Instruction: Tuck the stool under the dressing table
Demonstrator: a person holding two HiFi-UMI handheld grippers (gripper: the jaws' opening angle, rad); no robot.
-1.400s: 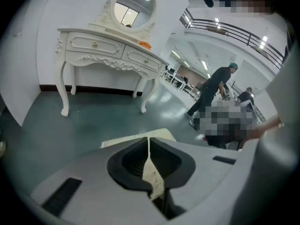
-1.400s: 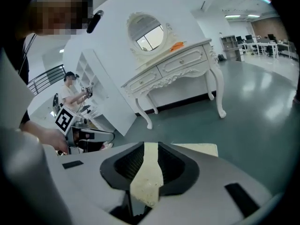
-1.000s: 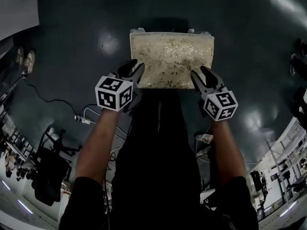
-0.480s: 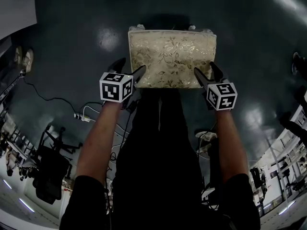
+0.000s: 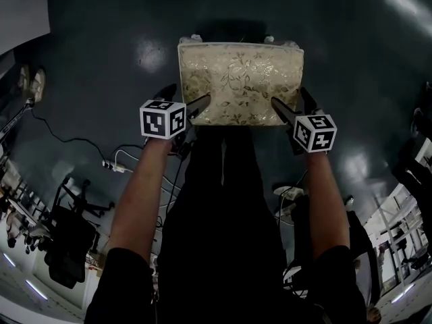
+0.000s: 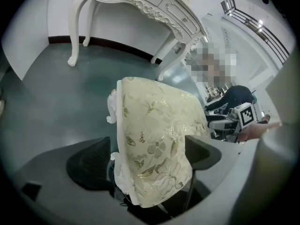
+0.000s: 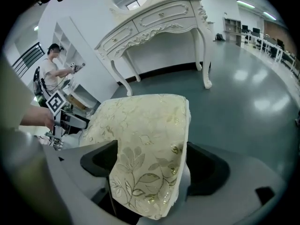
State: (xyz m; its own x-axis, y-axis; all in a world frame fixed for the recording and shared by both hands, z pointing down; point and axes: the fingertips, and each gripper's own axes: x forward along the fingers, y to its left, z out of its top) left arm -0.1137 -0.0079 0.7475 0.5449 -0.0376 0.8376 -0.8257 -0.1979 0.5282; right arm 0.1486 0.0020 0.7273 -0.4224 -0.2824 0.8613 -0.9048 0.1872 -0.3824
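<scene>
The stool point(image 5: 239, 79) has a cream cushion with a gold flower pattern and stands on the dark floor in front of me. My left gripper point(image 5: 185, 96) straddles its near left corner, and my right gripper point(image 5: 291, 100) straddles its near right corner. Both pairs of jaws are opening. In the left gripper view point(image 6: 145, 163) the cushion corner point(image 6: 154, 125) lies between the spread jaws without being squeezed. The right gripper view point(image 7: 154, 163) shows the same at the other corner point(image 7: 140, 121). The white carved dressing table point(image 7: 154, 18) stands beyond the stool, its legs point(image 6: 75, 27) against the wall.
Cables and a power strip point(image 5: 115, 164) lie on the floor to my left, near a dark chair point(image 5: 67, 241). A person point(image 7: 49, 69) stands by white shelves left of the dressing table. Open floor point(image 7: 243, 78) lies between stool and table.
Both grippers have sunk toward the stool's near corners. Their jaws have spread wider and now straddle the cushion corners.
</scene>
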